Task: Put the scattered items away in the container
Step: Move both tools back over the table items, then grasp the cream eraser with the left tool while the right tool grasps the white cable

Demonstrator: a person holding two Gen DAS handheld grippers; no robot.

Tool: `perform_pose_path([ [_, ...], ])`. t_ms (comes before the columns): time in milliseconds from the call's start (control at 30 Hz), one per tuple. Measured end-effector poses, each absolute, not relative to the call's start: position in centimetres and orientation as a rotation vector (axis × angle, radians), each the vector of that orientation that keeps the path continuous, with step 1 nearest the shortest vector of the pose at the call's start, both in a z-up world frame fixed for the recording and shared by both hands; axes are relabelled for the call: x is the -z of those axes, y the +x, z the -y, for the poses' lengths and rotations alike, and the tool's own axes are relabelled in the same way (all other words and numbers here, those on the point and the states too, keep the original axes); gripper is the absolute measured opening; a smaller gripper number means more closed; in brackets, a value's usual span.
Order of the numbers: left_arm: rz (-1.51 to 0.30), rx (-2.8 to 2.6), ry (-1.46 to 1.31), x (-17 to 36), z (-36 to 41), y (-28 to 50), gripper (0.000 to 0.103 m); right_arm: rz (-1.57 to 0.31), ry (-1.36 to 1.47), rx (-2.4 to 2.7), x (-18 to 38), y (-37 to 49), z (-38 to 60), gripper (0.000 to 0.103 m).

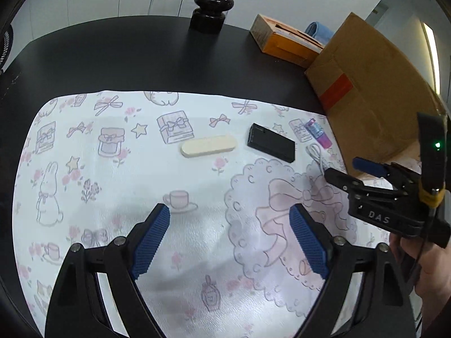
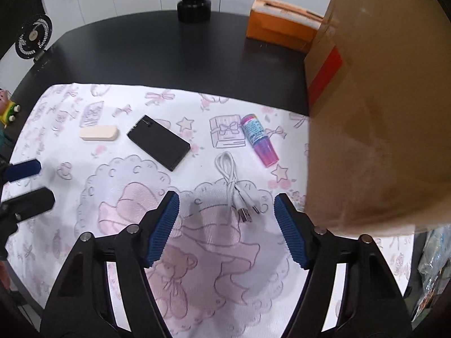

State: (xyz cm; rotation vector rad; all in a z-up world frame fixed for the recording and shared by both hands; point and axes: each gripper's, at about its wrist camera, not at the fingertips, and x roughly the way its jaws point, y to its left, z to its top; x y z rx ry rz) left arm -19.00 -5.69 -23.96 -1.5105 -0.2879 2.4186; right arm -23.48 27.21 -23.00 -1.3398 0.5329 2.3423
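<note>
Four scattered items lie on the printed cloth (image 2: 70, 98), none in the cardboard box (image 2: 380, 112) standing at the cloth's right edge: a white USB cable (image 2: 234, 186), a pink tube (image 2: 259, 143), a black flat case (image 2: 159, 142) and a cream oblong bar (image 2: 98, 133).

Decisive relation: the cable lies directly ahead of the right gripper (image 2: 227, 205), its plug ends nearest the fingertips and between their lines, its long axis running away from the claw, roughly along the fingers. The tube lies beyond and to the right, close to the box, tilted with its pink cap end toward the gripper. The case and bar lie to the left, well apart from the cable.

Right gripper: spread wide, holding nothing, above the cloth and angled down. It is clearly the nearer one to the cable.

Left gripper (image 1: 229, 214): likewise spread and empty, over bare cloth, with bar (image 1: 208, 146) and case (image 1: 271, 143) ahead of it.
</note>
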Motion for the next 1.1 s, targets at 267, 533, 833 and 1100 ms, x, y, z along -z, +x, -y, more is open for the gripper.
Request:
perform_pose_path([
  [267, 0.032, -2.343, -1.467, 25.1, 4.1, -23.7, 0.086, -0.594, -1.398, -2.341, 24.7, -23.8, -27.1, 0.026],
  [533, -0.205, -2.23, -1.49, 27.1, 1.6, -25.1, 0.075, -0.642, -1.415, -2.343, 24.7, -23.1, -25.8, 0.016],
  [833, 0.254, -2.218, -1.652, 26.9, 5.7, -25.3, 0.016, -0.665, -1.388, -2.349, 24.8, -21.3, -24.2, 0.016],
  [1100, 0.264, -2.241, -1.671, 26.2, 5.4, -20.4, 0.015, -0.711, -1.33, -2.366, 23.6, -19.9, -24.3, 0.016],
])
